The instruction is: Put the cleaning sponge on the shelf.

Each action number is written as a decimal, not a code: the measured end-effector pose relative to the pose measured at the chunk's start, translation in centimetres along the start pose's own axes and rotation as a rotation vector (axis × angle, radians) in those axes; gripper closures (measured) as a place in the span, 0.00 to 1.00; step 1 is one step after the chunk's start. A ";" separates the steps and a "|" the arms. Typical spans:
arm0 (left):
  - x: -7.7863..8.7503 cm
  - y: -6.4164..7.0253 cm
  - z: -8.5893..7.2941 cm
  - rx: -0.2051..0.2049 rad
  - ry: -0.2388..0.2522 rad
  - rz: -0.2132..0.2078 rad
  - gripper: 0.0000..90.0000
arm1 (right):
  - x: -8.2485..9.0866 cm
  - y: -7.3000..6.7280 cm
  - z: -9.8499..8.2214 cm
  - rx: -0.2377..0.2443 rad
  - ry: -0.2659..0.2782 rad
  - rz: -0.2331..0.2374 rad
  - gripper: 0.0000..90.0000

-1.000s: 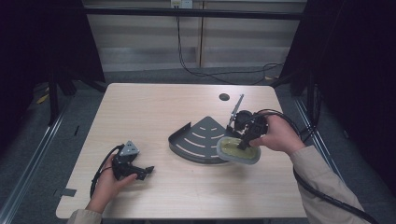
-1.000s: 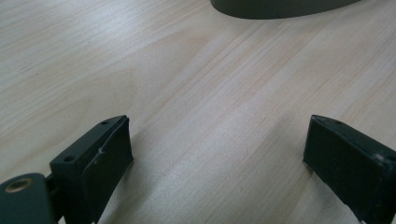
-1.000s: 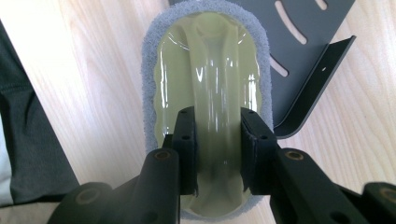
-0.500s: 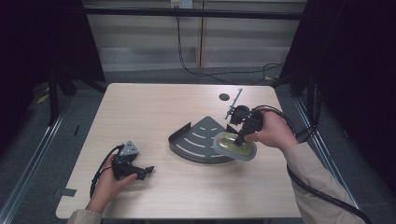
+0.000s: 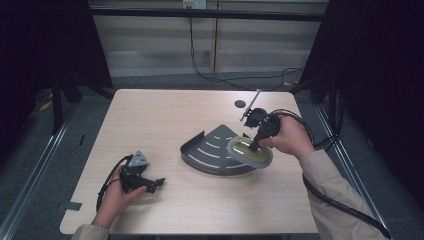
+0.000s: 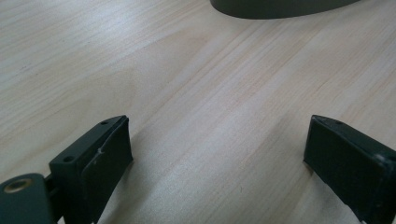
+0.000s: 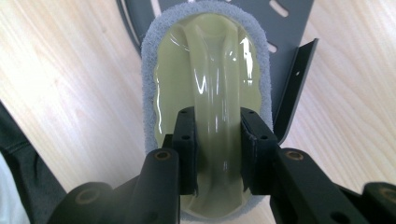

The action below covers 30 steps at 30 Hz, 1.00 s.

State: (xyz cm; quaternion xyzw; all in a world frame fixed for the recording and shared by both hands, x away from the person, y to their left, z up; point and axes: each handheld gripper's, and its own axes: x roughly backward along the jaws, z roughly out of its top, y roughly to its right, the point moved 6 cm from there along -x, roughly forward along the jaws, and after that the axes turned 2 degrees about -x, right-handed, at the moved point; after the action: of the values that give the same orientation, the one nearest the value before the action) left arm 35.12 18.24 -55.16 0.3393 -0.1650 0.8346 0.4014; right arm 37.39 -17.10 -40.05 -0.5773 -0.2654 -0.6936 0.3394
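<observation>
Grey metal is your landmark: the corner shelf [image 5: 212, 151], a slotted quarter-round tray lying flat near the middle of the table [image 5: 150, 115]. In the high view, your right gripper [image 5: 256, 145] points down at the shelf's right end and holds the scrubbing pad [image 5: 250, 152] by its handle, with the pad's face on the shelf and its far side overhanging the right edge. Gripping the handle from above lets you press the pad flat, which suits wiping the shelf. Your right hand [image 5: 290, 137] sits just right of the shelf, wrist bent so the tool tips inward, cable trailing off to the right. Your left gripper [image 5: 159, 182] rests well left of the shelf and nearer you, cradled in your left hand [image 5: 117, 192], apparently parked out of the way.

In the left gripper view, the 2 black jaws stand wide apart with bare wood between them; the tool is released and holds nothing. The shelf's dark rim [image 6: 280, 7] shows at the top edge, well ahead.

In the right gripper view, the jaws are clenched on the pad's translucent yellow-green handle [image 7: 217, 84], 1 pad on each flank. The grey fleece border [image 7: 149, 56] rings the pad, which lies over the shelf's slotted plate [image 7: 289, 18] and raised side wall.
</observation>
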 end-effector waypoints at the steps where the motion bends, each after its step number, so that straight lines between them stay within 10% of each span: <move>1: 0.0 0.0 0.0 0.000 0.000 0.000 0.08 | 0.0 0.1 0.0 -0.004 0.000 -0.002 0.78; 30: 0.0 0.0 0.0 -0.001 -0.001 0.001 0.08 | -1.2 1.8 1.4 -0.114 0.007 -0.033 0.78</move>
State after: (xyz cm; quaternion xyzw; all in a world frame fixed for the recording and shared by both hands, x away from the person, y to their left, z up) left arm 35.12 18.25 -55.16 0.3394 -0.1654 0.8345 0.4012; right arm 39.82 -16.97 -41.00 -0.5888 -0.2338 -0.7150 0.2956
